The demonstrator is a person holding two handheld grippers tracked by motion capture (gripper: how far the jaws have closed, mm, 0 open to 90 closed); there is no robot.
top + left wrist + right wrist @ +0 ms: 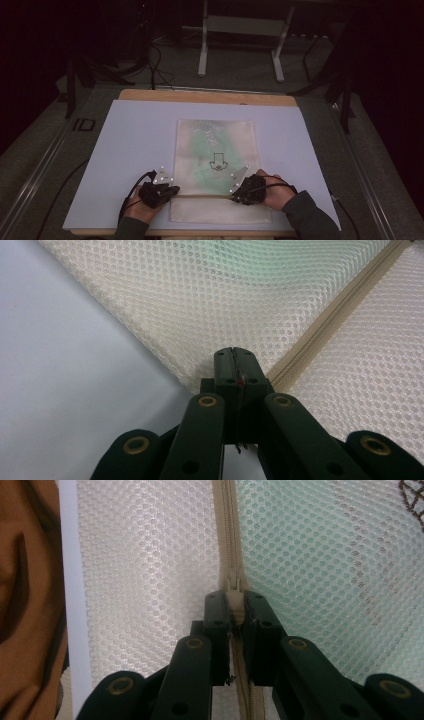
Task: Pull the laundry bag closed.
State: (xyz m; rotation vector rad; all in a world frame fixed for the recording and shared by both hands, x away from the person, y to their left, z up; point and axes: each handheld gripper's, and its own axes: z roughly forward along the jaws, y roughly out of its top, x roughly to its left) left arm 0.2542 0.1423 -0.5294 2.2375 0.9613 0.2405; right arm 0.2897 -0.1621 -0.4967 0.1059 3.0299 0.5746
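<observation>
A cream mesh zip bag [215, 145] with a green item and a small drawn motif inside lies flat on a white sheet [135, 135]. Its beige zipper [325, 325] runs across the bag near its front end. My left gripper [174, 190] sits at the bag's left edge, where the zipper ends. Its jaws [234, 356] are shut, pinching the mesh edge there. My right gripper [235, 195] is at the zipper toward the bag's right side. The jaws [233, 602] are shut on the zipper pull [233, 586].
The white sheet covers a wooden table whose edge [200, 96] shows at the back. A metal stand [240, 30] and cables [157, 70] are on the floor beyond. Brown wood [25, 605] shows past the sheet's edge in the right gripper view.
</observation>
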